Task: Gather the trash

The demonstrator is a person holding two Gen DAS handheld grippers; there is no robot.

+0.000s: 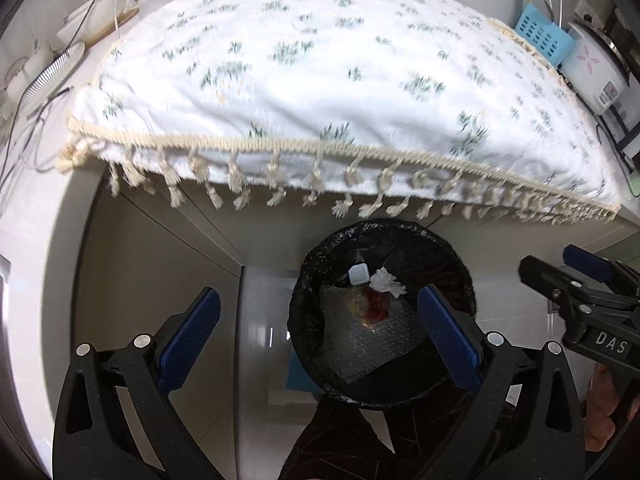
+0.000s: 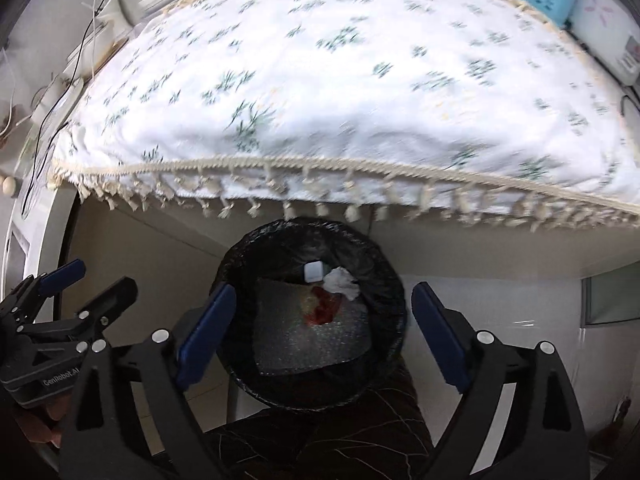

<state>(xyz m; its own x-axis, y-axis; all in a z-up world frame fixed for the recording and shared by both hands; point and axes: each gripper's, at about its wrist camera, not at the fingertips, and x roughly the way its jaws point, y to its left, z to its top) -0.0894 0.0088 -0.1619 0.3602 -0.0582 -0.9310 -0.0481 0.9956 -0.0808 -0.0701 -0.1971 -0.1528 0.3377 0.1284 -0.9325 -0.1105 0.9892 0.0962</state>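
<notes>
The trash bin stands on the floor under the front edge of the desk, directly below both tools. In the left wrist view it sits between and beyond the left tool, whose right pad overlaps the bin's rim. In the right wrist view the right tool brackets the bin almost evenly, its left pad over the rim.

Both tools point steeply down, side by side, each with fingers spread wide and nothing between them. The right tool shows at the right edge of the left view, and the left tool at the left edge of the right view; a hand grips the right tool's handle.

The bin is round, lined with a crinkled, glossy black bag. Inside lie a sheet of bubble wrap, a crumpled white tissue, a small white square object and a reddish scrap resting on the wrap. The tool pads are blue and ribbed on black frames. A white tablecloth with green sprigs and a cream tasselled fringe covers the desk.
</notes>
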